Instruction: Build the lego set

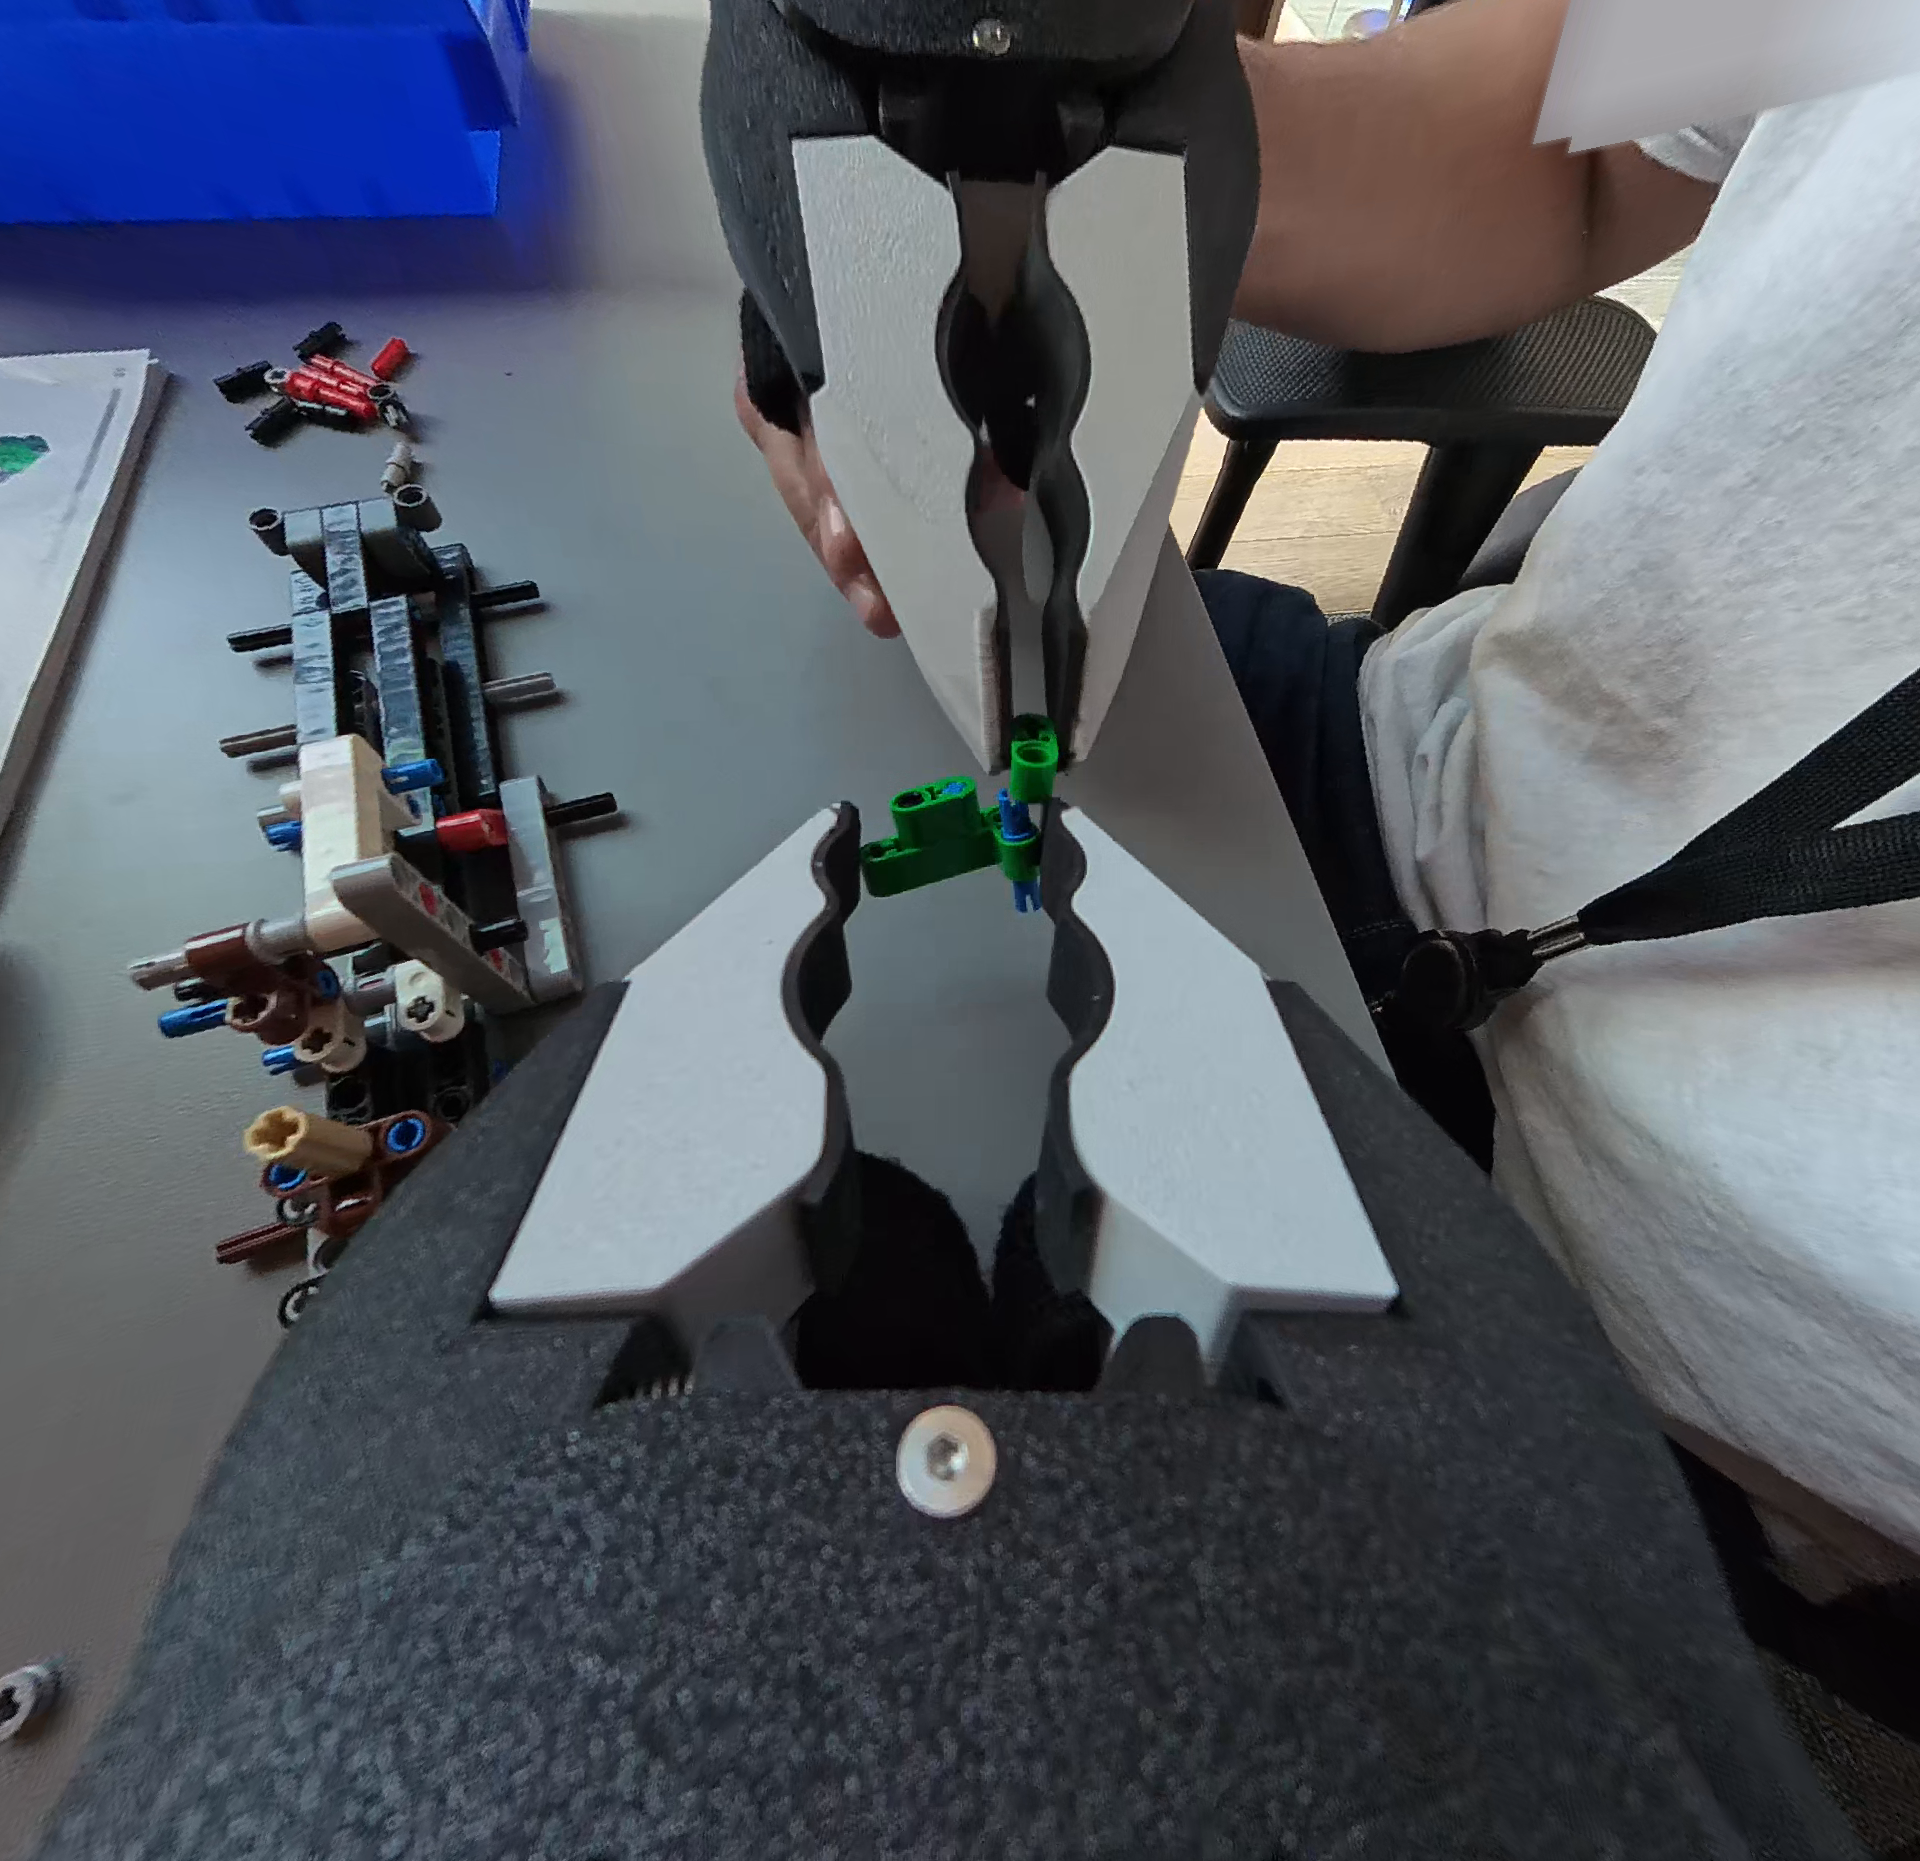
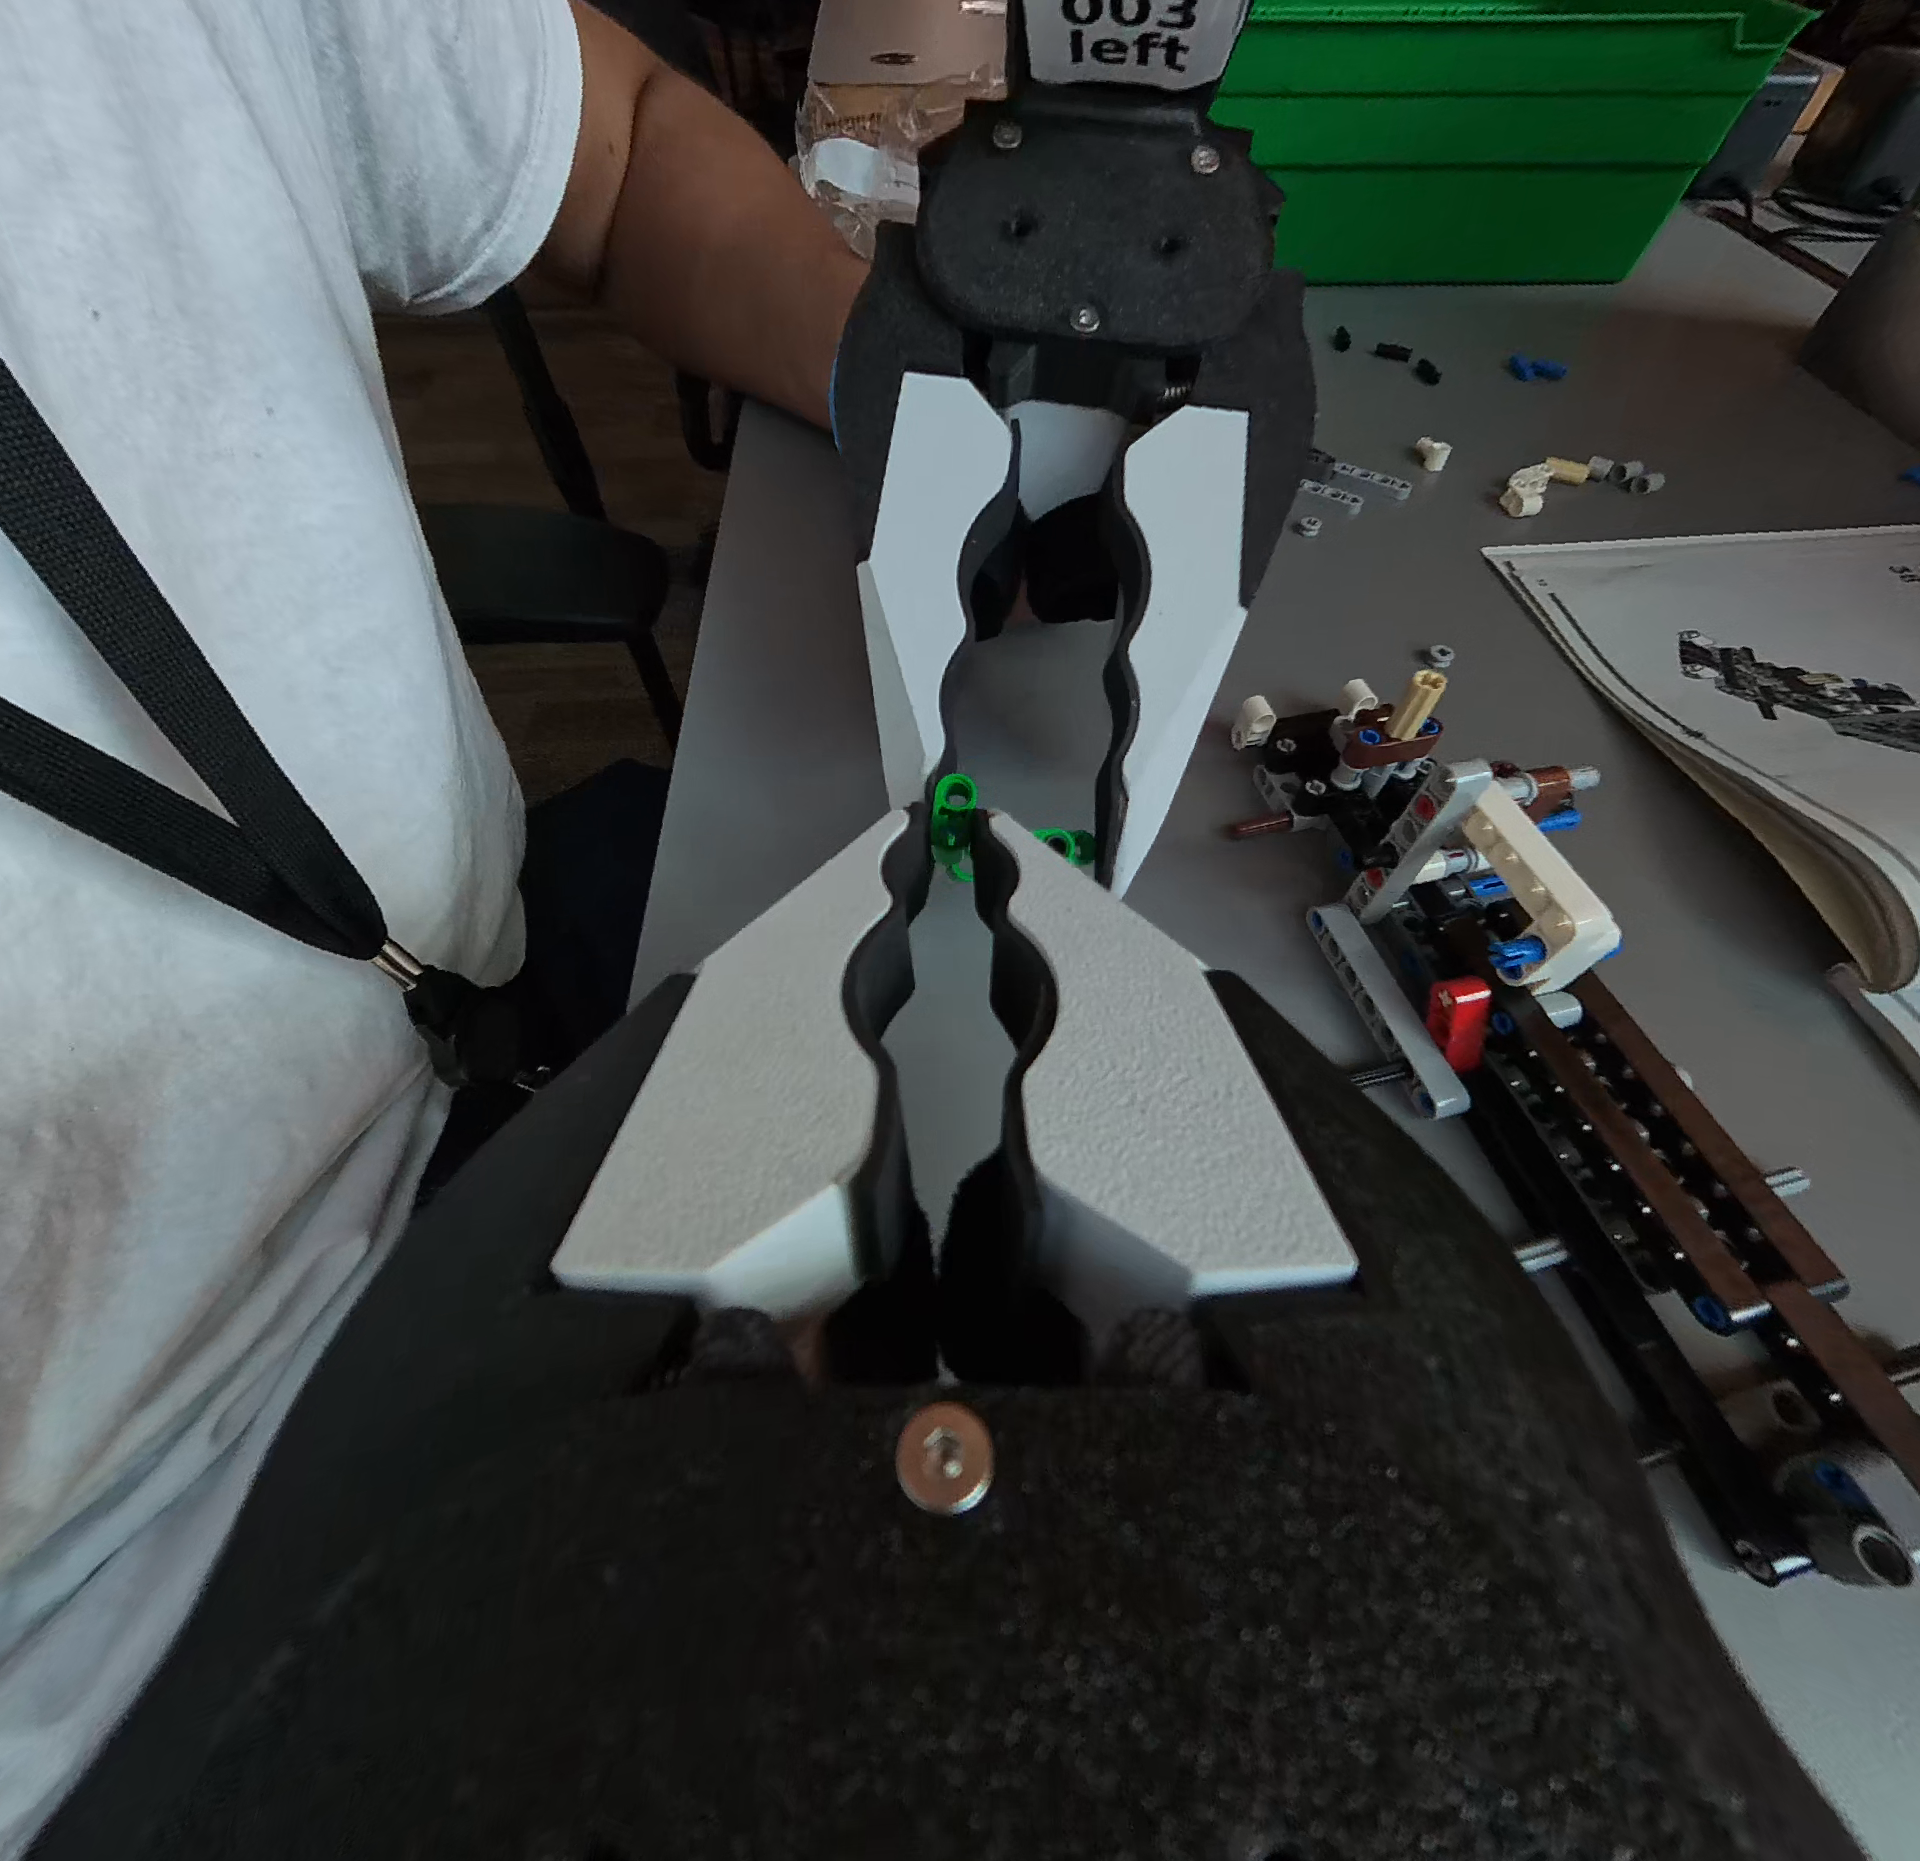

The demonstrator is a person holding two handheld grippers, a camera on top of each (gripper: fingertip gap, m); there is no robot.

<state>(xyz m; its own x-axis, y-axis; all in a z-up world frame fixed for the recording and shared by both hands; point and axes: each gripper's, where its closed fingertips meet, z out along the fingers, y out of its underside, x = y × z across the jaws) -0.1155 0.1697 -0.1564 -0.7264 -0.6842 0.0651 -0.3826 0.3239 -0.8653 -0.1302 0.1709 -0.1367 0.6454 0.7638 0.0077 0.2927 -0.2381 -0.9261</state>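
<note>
My two grippers meet tip to tip above the grey table (image 1: 675,461), near its edge in front of my torso. My left gripper (image 1: 951,835) stands released, its white fingers spread around the green plastic lego connector assembly with blue pins (image 1: 940,835). My right gripper (image 2: 948,835), pointing back toward the left one, is clenched on the small green connector piece (image 2: 952,809) at that assembly's end. The long dark lego chassis (image 1: 416,772) lies on the table beside them.
</note>
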